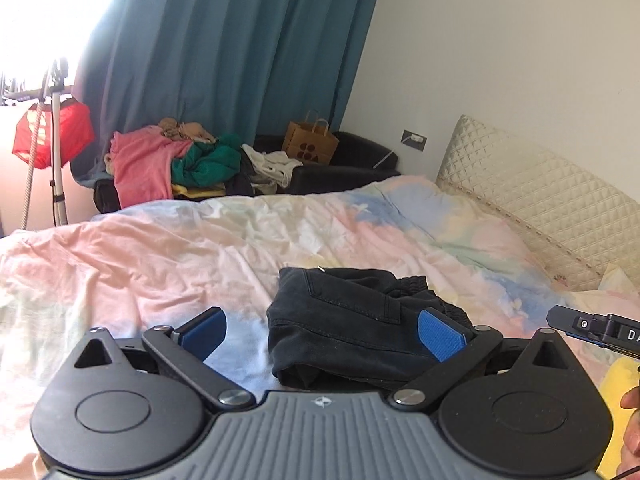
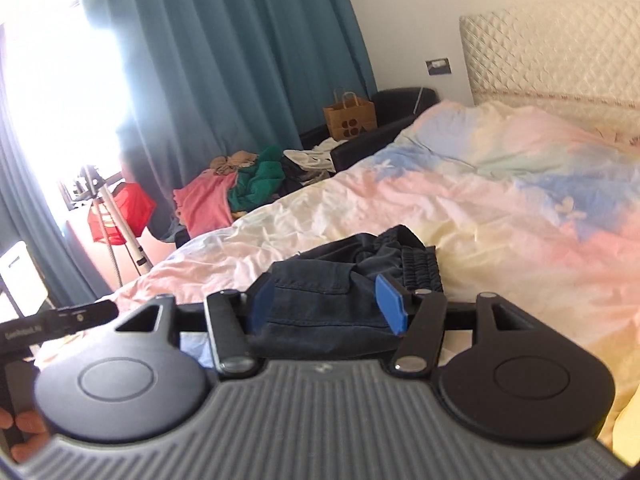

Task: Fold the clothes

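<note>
The dark trousers (image 1: 352,320) lie folded into a thick, compact bundle on the bed (image 1: 160,248), elastic waistband bunched at the far end. The left gripper (image 1: 322,332) is wide open and empty. The right gripper (image 2: 326,304) brackets the bundle half open; any grip is unclear. Pressing the heavy denim-like layers flat would keep the edges square.

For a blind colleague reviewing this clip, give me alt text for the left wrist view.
Open left tongs hover over folded black shorts lying on a pastel tie-dye bedspread. Beyond the bed, a pile of clothes sits beneath a teal curtain, and the right tongs enter at the right edge.
</note>
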Motion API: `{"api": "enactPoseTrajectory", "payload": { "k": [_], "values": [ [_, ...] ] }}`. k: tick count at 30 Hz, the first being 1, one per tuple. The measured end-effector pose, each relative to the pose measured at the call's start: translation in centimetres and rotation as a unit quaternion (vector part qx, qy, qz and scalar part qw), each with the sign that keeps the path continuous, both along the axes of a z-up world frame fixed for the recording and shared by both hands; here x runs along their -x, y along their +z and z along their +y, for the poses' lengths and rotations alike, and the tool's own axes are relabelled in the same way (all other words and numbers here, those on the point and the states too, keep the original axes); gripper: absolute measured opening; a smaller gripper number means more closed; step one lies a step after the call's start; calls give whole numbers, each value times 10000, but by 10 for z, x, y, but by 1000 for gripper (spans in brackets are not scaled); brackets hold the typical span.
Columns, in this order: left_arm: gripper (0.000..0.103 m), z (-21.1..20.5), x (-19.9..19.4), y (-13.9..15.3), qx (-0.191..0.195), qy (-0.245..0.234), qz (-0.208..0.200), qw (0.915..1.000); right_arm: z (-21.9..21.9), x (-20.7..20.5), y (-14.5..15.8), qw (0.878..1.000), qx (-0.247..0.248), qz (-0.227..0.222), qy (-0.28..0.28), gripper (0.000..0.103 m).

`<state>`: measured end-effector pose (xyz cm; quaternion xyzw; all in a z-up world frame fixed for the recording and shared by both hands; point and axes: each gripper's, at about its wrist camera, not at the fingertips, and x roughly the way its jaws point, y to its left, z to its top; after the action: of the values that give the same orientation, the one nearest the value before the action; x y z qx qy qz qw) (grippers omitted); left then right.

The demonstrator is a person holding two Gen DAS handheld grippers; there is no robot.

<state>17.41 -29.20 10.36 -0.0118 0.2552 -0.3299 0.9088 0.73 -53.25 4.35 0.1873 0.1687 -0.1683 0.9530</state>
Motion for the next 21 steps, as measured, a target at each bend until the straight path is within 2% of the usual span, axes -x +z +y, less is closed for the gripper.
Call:
{"api": "enactPoseTrajectory", "payload": {
  "k": [2,6,14,21],
  "values": [
    [103,12,18,14,11,37,-70,10000,18,12,20,9997,234,-71,98,90],
    [103,36,58,34,-33,18,-267,9996,50,38,43,9979,585,-235,133,103],
    [103,85,131,46,66,175,-636,9978,102,90,53,9944,850,-566,276,103],
    [103,123,181,42,192,213,-799,9964,135,112,34,9910,1193,-551,272,103]
  ]
}}
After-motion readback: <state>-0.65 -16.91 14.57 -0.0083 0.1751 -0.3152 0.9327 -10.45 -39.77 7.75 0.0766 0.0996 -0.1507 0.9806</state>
